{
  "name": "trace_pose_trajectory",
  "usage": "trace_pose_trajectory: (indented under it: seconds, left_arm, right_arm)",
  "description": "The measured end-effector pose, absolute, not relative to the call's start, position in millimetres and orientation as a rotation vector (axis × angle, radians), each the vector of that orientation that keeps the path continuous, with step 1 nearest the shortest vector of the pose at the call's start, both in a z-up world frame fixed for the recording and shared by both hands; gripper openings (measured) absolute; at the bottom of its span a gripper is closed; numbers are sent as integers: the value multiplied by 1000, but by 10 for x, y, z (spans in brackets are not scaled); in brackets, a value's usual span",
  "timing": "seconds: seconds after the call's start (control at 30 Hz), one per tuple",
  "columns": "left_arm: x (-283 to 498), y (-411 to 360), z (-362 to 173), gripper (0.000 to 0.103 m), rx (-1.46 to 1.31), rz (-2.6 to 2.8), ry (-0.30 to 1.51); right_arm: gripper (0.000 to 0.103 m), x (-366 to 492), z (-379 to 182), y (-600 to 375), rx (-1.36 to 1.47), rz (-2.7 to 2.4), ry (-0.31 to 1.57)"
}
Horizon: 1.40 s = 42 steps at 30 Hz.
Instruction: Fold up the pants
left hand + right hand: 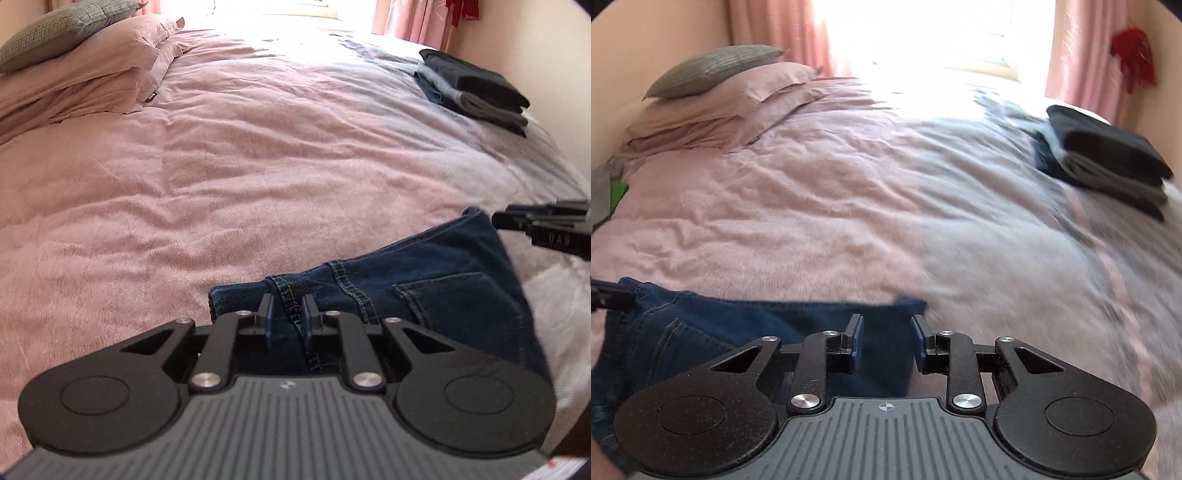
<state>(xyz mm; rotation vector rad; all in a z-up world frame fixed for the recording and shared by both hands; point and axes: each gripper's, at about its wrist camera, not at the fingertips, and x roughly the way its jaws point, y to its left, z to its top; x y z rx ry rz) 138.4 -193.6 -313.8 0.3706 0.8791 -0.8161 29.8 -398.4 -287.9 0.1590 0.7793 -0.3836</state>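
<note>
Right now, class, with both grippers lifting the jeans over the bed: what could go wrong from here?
1. The left gripper pinches only a narrow stitched seam of the jeans; the denim could slip out.
2. In the right wrist view, the right gripper stands wider on the cloth, so its hold may be looser.
3. Swinging denim might topple the folded clothes stack.

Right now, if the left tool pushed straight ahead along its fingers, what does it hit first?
Probably the pink duvet. The left tool already pinches the jeans at a seam; beyond them only bedding shows, though depth is unclear.

jeans (424,280) near edge of bed (221,166) | pillows (92,74) far left | folded stack (476,88) far right
</note>
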Motion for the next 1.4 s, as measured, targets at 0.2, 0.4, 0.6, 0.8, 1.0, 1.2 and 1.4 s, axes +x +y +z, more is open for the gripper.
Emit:
trace_pose_trajectory:
  seconds: [0.2, 0.4, 0.6, 0.8, 1.0, 1.2, 1.4]
  left_arm:
    - [1506, -1871, -3471, 15, 322, -792, 880]
    - [1523, -1769, -2991, 12, 252, -760, 935]
    - [1196, -1939, -2980, 13, 300, -841, 949]
    - [1213, -2180, -3400, 10, 431, -789, 894]
    - [1106, -1973, -2964, 10, 394, -763, 970]
    - [744, -1730, -3026, 13, 450, -718, 1126]
    - [692, -1865, -2987, 15, 467, -630, 1169]
  right_arm:
    - [25, 437, -3287, -4137, 134, -356, 869]
    - [25, 121, -2839, -3904, 182, -350, 835]
    - [25, 62, -2851, -3489, 204, -288, 845]
    - [25, 309, -3252, -3485, 150, -268, 918]
    - [25, -25, -2850, -3412, 239, -287, 915]
    - [25, -313, -2863, -3031, 264, -234, 1010]
    - [32, -187, -2921, -3002, 243, -216, 1067]
